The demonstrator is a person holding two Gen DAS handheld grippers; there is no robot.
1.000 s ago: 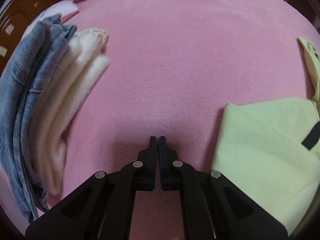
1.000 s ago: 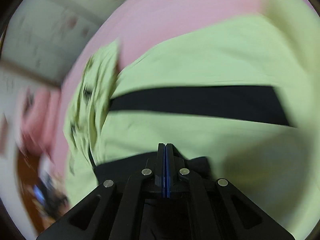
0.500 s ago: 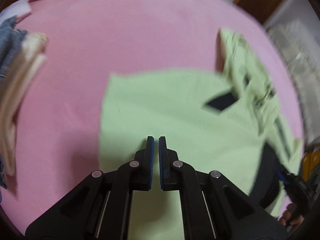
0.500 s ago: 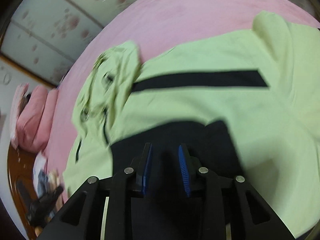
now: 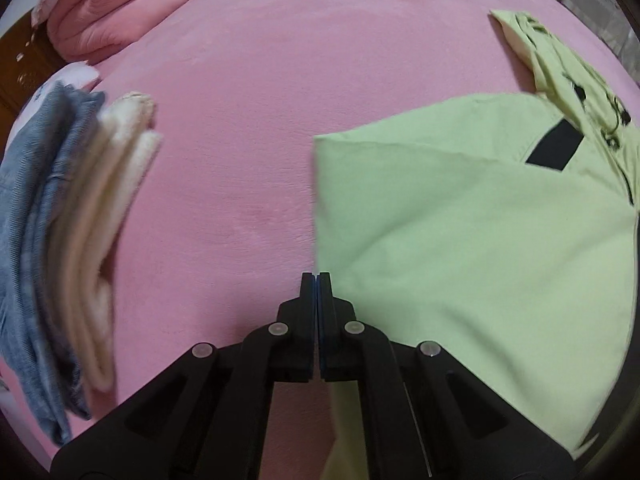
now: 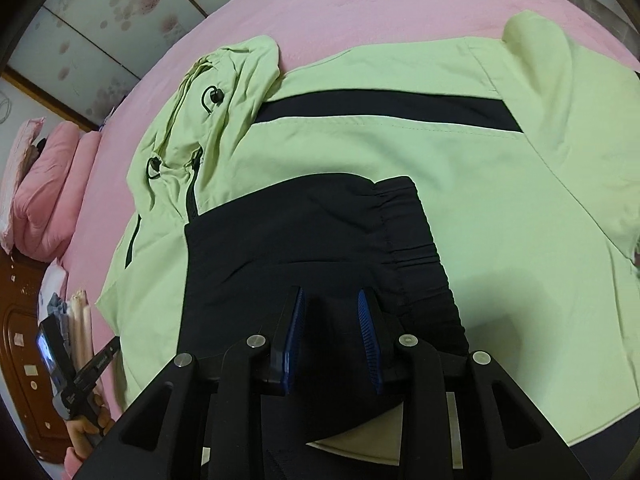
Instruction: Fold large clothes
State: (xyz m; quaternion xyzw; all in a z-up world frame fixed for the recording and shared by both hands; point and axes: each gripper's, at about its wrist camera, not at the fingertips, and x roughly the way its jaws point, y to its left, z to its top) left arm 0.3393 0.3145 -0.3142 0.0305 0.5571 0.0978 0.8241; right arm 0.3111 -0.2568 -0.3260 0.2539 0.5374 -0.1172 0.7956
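Note:
A light green hooded jacket with black panels lies spread on the pink bed. My left gripper is shut, with nothing between its fingers, and its tips hang over the jacket's left edge. In the right wrist view the jacket has a black sleeve with a gathered cuff folded across its body. My right gripper stands open just above that sleeve, its blue pads clear of the cloth. The left gripper also shows at the bottom left of this view, held by a hand.
A folded stack of blue denim and cream cloth lies at the left of the bed. A rolled pink quilt sits at the head end. Dark wooden furniture borders the bed, with flowered wall panels behind.
My right gripper has opened and let go of the black sleeve, which now lies flat on the jacket. The left gripper swung over the jacket and back to its left edge, staying shut.

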